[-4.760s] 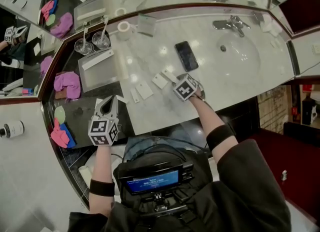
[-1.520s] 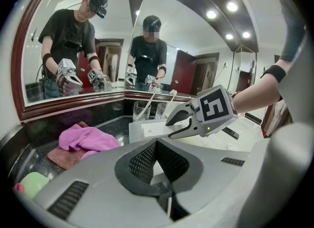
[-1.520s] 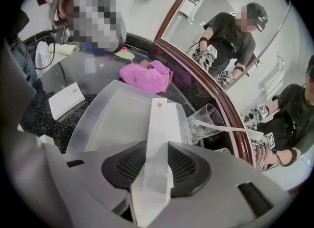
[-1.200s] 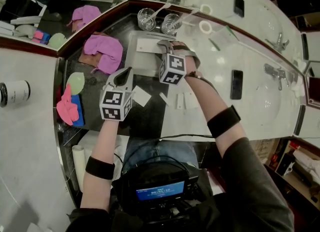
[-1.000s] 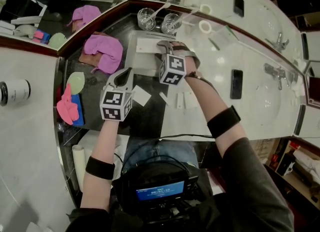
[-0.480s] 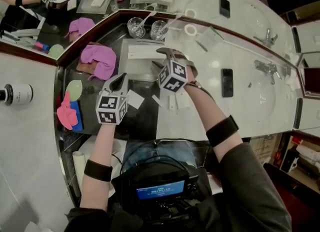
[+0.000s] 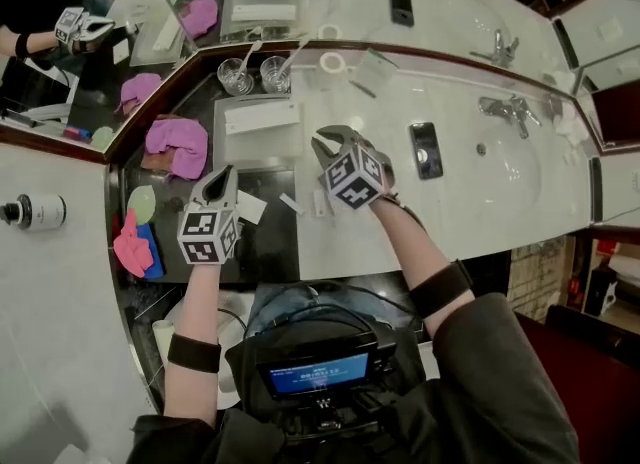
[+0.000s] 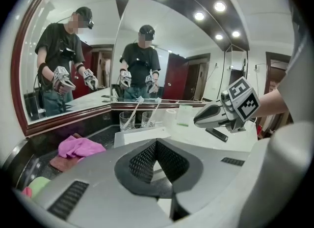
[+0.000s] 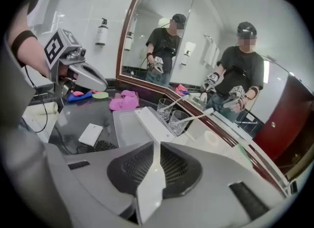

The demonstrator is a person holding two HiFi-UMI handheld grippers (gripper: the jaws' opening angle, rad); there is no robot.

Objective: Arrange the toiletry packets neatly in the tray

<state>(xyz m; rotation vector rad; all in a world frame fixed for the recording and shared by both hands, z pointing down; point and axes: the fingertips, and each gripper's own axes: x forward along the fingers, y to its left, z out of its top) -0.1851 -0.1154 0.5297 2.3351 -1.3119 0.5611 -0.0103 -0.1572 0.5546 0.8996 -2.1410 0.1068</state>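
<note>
Head view: the right hand-held gripper (image 7: 330,140) has drawn back from the tray (image 7: 255,149) and now hangs over the pale counter (image 7: 455,197), forearm stretched out, nose tipped down. One long packet (image 7: 262,117) lies in the tray, and loose packets (image 7: 250,208) wait just in front of it.

Left gripper view: the left hand-held gripper (image 8: 156,146) is pressed together with nothing in it, held beside the tray.

Right gripper view: the jaws have just been closing and now pinch a thin white packet (image 9: 152,183) edge-on. Probably the next one for the tray!

Glossy veined marble counter (image 7: 440,82), frosted plastic tray (image 7: 255,147), soft pink cloth (image 7: 177,137), clear glasses (image 7: 236,74).
</note>
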